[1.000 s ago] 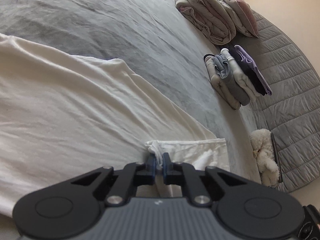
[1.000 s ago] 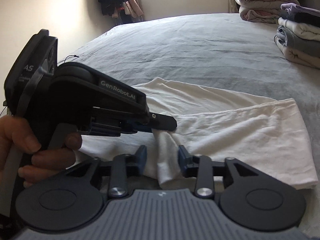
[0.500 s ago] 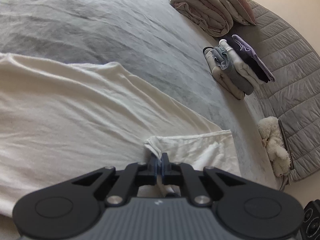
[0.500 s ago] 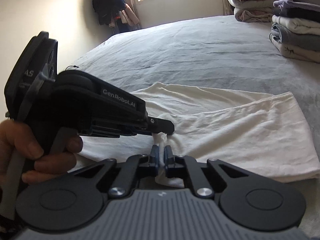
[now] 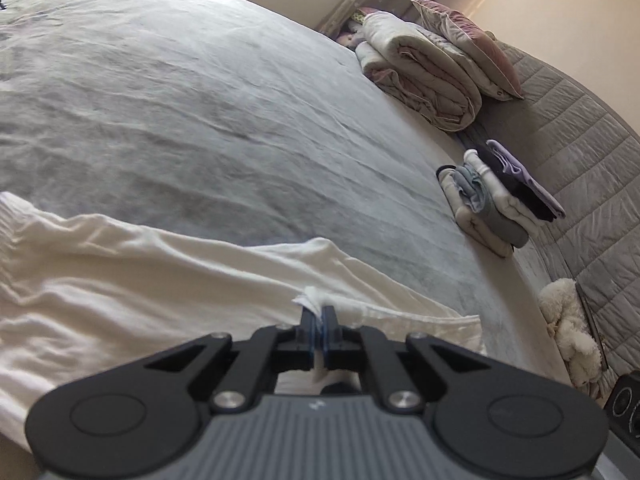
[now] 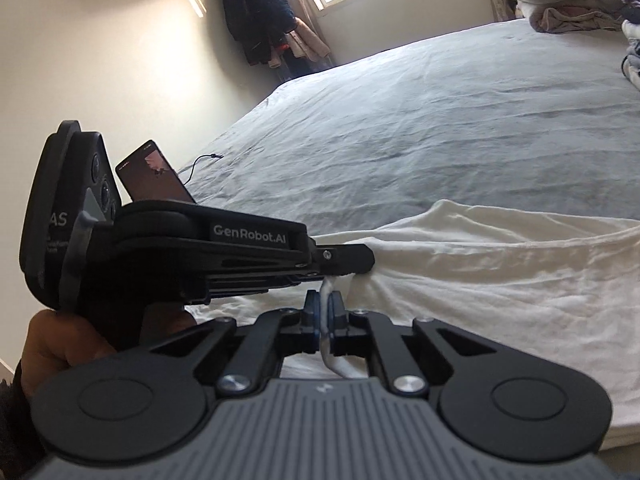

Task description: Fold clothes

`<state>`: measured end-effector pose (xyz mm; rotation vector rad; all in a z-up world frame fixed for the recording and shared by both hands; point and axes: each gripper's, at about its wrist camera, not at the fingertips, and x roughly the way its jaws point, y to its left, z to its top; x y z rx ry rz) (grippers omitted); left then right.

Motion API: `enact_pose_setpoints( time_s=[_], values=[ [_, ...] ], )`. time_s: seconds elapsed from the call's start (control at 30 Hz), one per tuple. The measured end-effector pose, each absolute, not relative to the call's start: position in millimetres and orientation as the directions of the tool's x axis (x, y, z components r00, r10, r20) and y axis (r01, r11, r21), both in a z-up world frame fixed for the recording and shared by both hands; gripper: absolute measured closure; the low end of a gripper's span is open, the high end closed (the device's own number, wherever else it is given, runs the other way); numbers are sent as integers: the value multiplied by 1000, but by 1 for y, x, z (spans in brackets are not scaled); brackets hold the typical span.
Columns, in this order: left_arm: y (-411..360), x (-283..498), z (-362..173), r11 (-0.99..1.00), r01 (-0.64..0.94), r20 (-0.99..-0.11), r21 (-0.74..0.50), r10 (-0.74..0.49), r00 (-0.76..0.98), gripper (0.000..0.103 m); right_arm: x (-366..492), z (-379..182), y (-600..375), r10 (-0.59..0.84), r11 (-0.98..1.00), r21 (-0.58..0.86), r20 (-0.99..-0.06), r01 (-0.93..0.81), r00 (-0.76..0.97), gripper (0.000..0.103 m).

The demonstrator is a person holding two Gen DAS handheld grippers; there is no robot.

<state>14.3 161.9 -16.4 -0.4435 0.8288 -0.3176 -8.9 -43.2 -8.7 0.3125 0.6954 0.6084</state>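
Note:
A white garment (image 5: 140,280) lies spread on the grey bed (image 5: 200,100). In the left wrist view my left gripper (image 5: 319,318) is shut on a bunched edge of this cloth, lifted off the bed. In the right wrist view my right gripper (image 6: 325,312) is shut on a neighbouring fold of the same white garment (image 6: 500,272), which stretches taut to the right. The left gripper (image 6: 360,266) shows there too, held by a hand (image 6: 60,344), its tip pinching the cloth just above my right fingers.
A stack of folded clothes (image 5: 500,200) sits near the bed's right edge, with rolled duvets (image 5: 424,76) and a pillow (image 5: 468,44) behind. A plush toy (image 5: 568,320) lies by the quilted headboard (image 5: 592,184). A phone (image 6: 156,174) with a cable rests at the bed's left side.
The right gripper closed on the white cloth, which earlier lay between open fingers. Both grippers have risen and moved, lifting the pinched edge so the garment pulls taut.

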Motion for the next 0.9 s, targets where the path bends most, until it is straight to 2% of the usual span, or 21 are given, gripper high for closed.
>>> enact_pose_setpoints(
  time_s=[0.23,0.9],
  values=[
    [202,8,-17,899,83,-633,-431,-367,681,100,4,-14,3,672,741,477,-504,-473,543,97],
    [286,3,-19,928,-112,-674,-357,-172,719,100,20,-29,92,755,655,563,-469,-504,458,97]
  ],
)
